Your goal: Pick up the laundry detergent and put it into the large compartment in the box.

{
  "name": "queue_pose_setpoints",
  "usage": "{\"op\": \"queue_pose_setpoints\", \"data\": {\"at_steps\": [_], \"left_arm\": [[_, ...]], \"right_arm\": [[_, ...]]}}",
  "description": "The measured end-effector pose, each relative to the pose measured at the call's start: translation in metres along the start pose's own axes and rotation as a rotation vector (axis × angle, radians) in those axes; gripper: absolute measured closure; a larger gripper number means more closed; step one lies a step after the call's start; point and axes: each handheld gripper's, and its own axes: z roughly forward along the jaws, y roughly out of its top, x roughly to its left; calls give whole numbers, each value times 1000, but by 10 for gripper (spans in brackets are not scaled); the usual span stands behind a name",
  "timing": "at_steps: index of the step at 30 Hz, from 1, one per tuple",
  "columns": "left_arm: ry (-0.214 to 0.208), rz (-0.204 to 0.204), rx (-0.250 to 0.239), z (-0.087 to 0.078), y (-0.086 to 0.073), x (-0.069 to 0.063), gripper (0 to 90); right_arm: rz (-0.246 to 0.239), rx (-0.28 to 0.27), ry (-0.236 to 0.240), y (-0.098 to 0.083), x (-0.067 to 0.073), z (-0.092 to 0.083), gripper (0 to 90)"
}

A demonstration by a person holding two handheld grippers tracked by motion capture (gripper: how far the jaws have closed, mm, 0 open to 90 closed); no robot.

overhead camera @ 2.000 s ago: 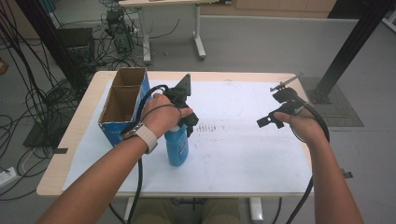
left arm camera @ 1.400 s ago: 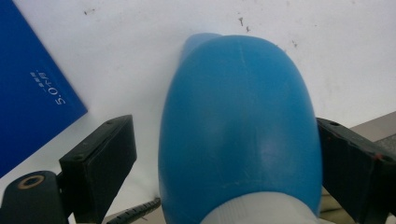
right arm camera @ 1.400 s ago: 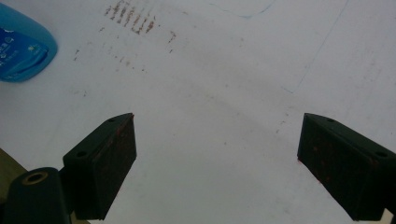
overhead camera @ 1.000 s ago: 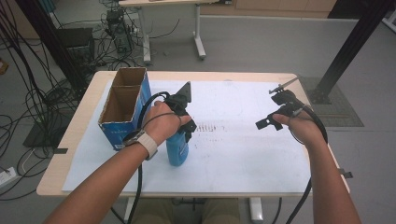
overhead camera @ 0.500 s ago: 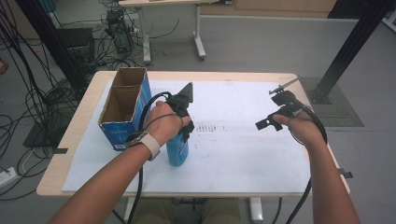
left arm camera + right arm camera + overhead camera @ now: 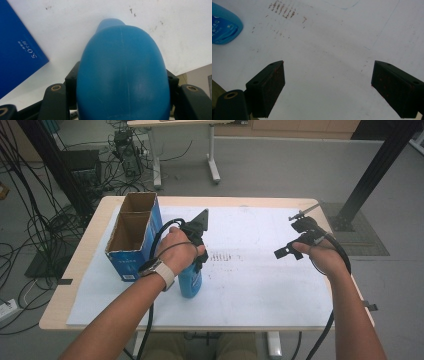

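Left gripper (image 6: 196, 251) clamps the blue bottle (image 6: 190, 279)

Its jaws have just closed on the bottle, standing near the table's (image 6: 75, 265) left edge beside the cardboard box (image 6: 131, 261); lifting looks possible. Right gripper (image 6: 294, 240) hangs spread, empty.

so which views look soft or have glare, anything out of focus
Left gripper view: the blue bottle sits so close that it looks soft, with a faint sheen. Right gripper view: pads fairly sharp, white sheet evenly lit. High view: even light, faint shadows.
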Motion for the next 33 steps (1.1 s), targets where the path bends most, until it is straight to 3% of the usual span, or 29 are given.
{"op": "queue_pose_setpoints", "data": {"at_steps": [33], "left_arm": [[20, 31, -8, 0, -3, -4, 395]], "right_arm": [[1, -5, -8, 1, 2, -5, 117]]}}
